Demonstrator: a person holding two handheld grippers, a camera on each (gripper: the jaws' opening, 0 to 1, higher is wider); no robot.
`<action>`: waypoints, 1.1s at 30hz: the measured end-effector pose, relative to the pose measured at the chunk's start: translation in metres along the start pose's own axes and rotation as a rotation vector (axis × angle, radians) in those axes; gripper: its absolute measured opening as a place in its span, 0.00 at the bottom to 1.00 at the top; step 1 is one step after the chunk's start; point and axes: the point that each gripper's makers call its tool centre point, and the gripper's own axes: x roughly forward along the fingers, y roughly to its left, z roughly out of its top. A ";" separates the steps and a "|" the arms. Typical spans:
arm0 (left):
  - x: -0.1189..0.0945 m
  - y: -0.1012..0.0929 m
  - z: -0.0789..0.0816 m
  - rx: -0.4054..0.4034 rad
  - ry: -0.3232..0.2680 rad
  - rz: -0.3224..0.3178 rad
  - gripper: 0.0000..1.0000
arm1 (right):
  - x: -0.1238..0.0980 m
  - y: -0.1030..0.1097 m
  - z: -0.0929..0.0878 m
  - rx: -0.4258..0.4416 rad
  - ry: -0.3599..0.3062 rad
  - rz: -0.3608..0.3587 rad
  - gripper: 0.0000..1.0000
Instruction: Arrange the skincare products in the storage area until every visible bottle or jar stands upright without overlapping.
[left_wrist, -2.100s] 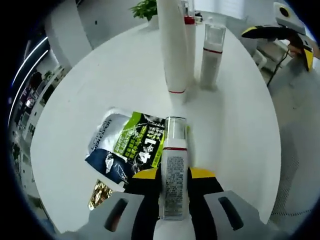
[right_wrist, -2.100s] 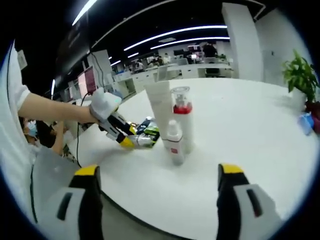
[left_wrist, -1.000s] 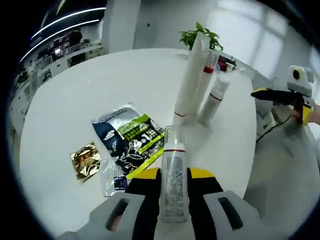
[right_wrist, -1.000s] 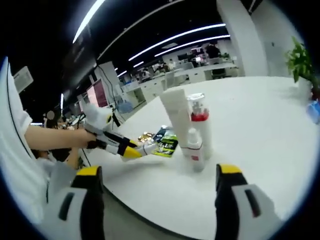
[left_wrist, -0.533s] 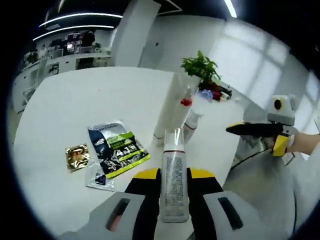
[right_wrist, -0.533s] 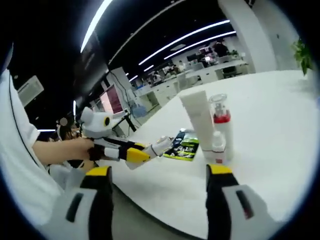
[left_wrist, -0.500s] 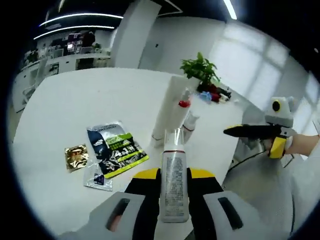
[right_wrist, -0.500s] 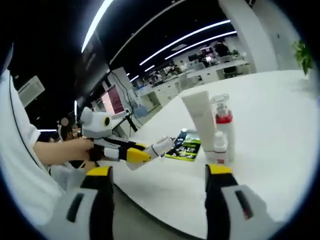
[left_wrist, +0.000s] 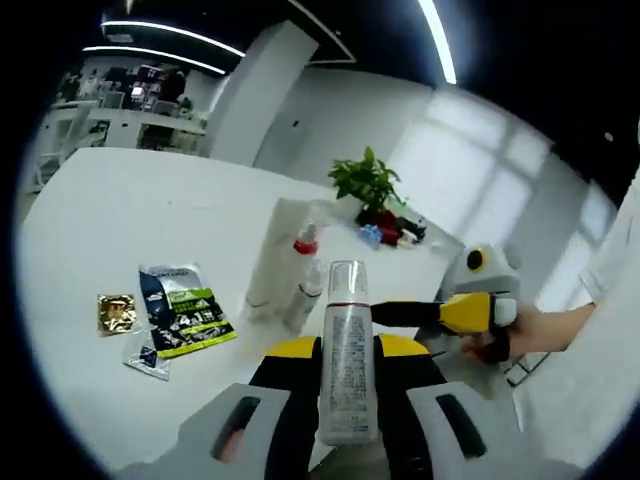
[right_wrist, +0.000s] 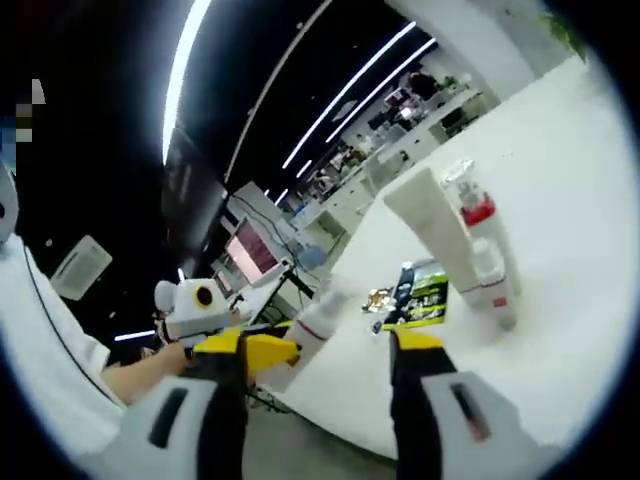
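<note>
Left gripper view looks along the left gripper (left_wrist: 345, 350), whose yellow-tipped jaws are clamped on a white bottle (left_wrist: 346, 365) with a clear cap, held lengthwise between them and raised above the near edge of the round white desk (left_wrist: 120, 210). Beyond the bottle's cap the right gripper (left_wrist: 440, 313) reaches in from the right side, held by a person's hand (left_wrist: 520, 333), with its yellow tip pointing toward the held bottle. On the desk stands a tall white tube (left_wrist: 272, 255), upright, with a red-collared pump bottle (left_wrist: 303, 250) just behind it and a small capped bottle (left_wrist: 308, 290) just beside it; the three make a tight cluster. To the left of them a green and dark sachet (left_wrist: 180, 310) lies flat, with a gold foil packet (left_wrist: 116, 312) beside it and a smaller clear packet (left_wrist: 147, 355) near the desk's edge. A potted plant (left_wrist: 367, 182) stands at the far side of the desk. Right gripper view shows the right gripper's jaws spread apart with nothing between them, and the left gripper (right_wrist: 265, 352) at lower left, held by a hand (right_wrist: 150, 375), with the white bottle (right_wrist: 318, 325) tilted up toward the desk's edge. The tube (right_wrist: 430, 230) and its neighbours stand farther in on the desk, well apart from the held bottle.
</note>
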 end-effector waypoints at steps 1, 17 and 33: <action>0.000 -0.003 0.001 -0.003 -0.006 -0.009 0.17 | 0.001 0.000 0.001 0.008 -0.007 0.003 0.55; 0.003 -0.030 -0.001 -0.012 -0.019 -0.075 0.17 | 0.002 0.010 0.011 0.075 -0.082 0.045 0.30; 0.014 -0.032 -0.008 0.200 0.099 -0.050 0.17 | -0.003 0.018 0.018 -0.111 -0.051 0.004 0.22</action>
